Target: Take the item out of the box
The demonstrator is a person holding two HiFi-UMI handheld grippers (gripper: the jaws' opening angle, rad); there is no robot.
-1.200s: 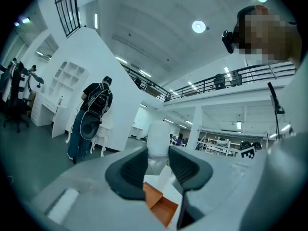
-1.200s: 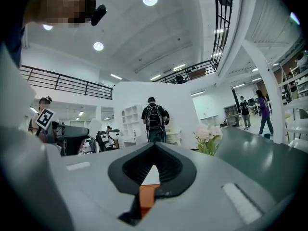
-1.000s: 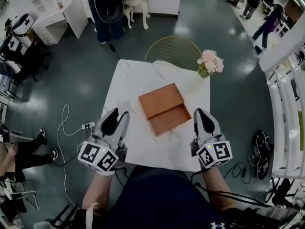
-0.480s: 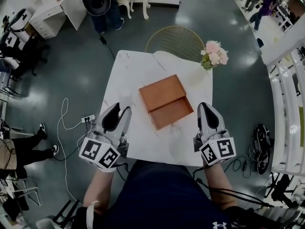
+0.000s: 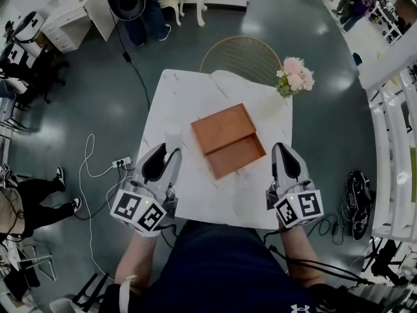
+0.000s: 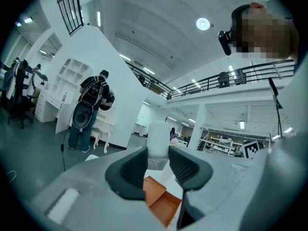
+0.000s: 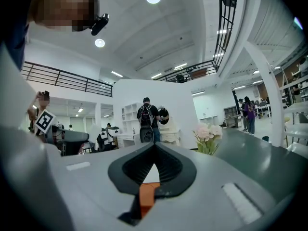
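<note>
The box [image 5: 228,141] lies near the middle of the white counter [image 5: 174,109], orange-brown and set at a slant. Its far half shows a flat panel like a lid. The half nearer the person is an open tray, and what it holds cannot be made out.

The left claw [image 5: 163,154] hangs over the counter's near left edge, clear of the box. In the left gripper view its jaws stand spread with nothing between them, and the box shows below and beyond the gap.

The right claw [image 5: 282,150] hangs over the near right edge, just beside the open tray but not touching it. In the right gripper view its jaws are pressed together at the tips and pinch nothing.

Pink flowers [image 5: 294,77] stand at the far right corner. A wire chair [image 5: 238,56] sits past the far edge.
</note>
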